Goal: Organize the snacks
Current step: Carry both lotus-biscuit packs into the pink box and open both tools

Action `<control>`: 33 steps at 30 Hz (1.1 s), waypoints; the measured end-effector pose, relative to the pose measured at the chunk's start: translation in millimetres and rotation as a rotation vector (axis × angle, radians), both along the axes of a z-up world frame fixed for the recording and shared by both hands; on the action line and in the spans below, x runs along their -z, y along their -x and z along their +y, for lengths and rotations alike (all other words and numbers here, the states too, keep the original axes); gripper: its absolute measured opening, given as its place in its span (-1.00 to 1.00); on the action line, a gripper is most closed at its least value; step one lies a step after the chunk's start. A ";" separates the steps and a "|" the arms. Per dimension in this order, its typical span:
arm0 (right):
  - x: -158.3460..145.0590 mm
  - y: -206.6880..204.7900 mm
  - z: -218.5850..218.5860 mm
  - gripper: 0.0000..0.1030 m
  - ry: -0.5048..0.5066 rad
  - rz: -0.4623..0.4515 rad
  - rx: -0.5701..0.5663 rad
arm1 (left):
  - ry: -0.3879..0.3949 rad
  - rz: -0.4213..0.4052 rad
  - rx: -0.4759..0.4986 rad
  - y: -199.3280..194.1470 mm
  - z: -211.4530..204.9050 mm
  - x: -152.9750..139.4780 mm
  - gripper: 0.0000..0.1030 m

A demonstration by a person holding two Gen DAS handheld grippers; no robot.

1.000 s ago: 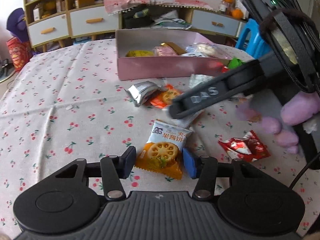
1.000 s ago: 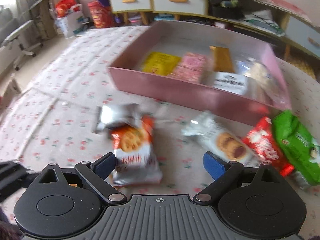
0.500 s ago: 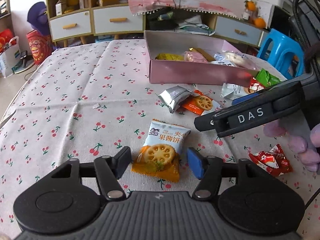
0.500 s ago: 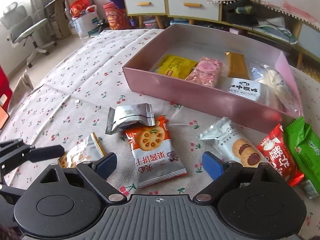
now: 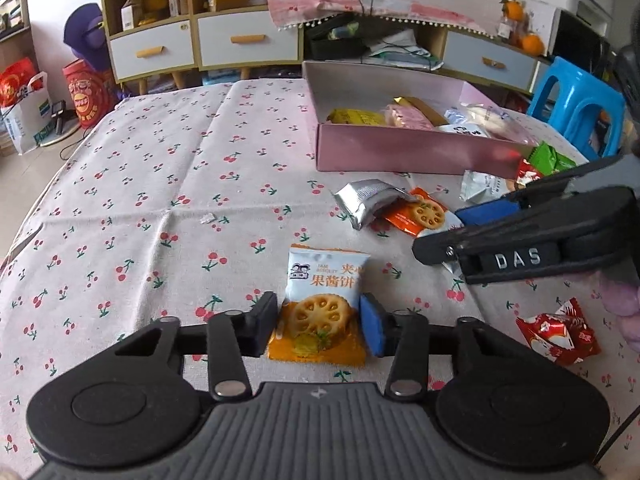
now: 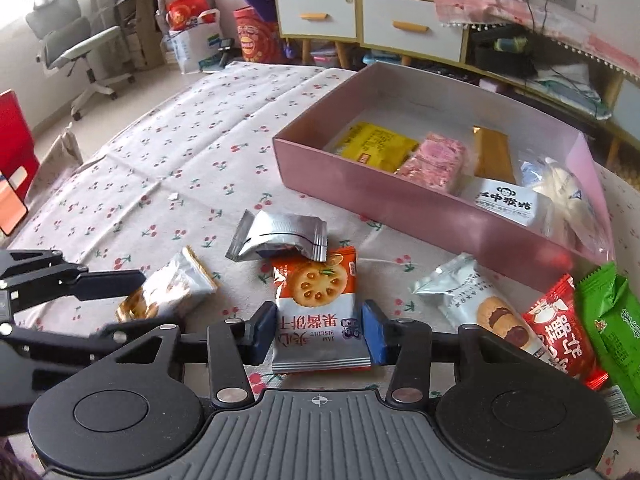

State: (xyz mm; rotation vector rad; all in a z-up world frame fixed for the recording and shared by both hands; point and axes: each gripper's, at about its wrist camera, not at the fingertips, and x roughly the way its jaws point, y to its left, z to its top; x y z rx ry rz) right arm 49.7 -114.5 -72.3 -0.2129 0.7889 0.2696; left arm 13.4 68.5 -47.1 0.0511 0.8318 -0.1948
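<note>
My left gripper (image 5: 319,330) has its jaws closing, and both pads press the sides of an orange and pale blue jam biscuit packet (image 5: 324,280) that lies on the cherry-print tablecloth. My right gripper (image 6: 319,332) is closing too, its pads against a red and white jam biscuit packet (image 6: 312,284). In the left wrist view that red packet (image 5: 420,212) lies to the right, with the right gripper over its near end. In the right wrist view the orange packet (image 6: 168,292) shows at the left. Behind stands the pink box (image 6: 360,196), with several snacks inside.
A silver packet (image 6: 280,236) overlaps the red biscuit packet's far end. A white cookie packet (image 6: 476,300), a red packet (image 6: 560,328) and a green packet (image 6: 612,320) lie to the right. A red candy wrapper (image 5: 556,332) lies near the right table edge. A blue stool (image 5: 580,96) stands beyond the table.
The right jaws have come in from wide apart onto the red biscuit packet. The left jaws widened a little, then narrowed onto the orange packet. Neither hand has shifted much.
</note>
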 end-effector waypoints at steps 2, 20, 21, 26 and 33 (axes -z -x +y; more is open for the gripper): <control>0.0 0.5 0.9 -0.16 -0.001 0.001 -0.002 | 0.011 0.008 -0.008 -1.0 2.5 -0.8 -0.25; -25.8 9.0 -13.4 -0.24 -0.142 0.034 0.038 | 0.104 0.046 -0.086 -10.4 17.8 -9.1 -0.30; -28.2 9.6 -14.5 -0.24 -0.153 0.033 0.041 | 0.109 0.044 -0.088 -10.8 18.5 -10.4 -0.30; -40.9 13.0 -21.4 -0.24 -0.184 0.008 0.061 | 0.123 0.023 -0.098 -14.3 17.4 -18.3 -0.30; -61.9 2.4 -41.7 -0.25 -0.228 -0.056 0.139 | 0.190 -0.020 -0.104 -29.9 4.7 -37.3 -0.30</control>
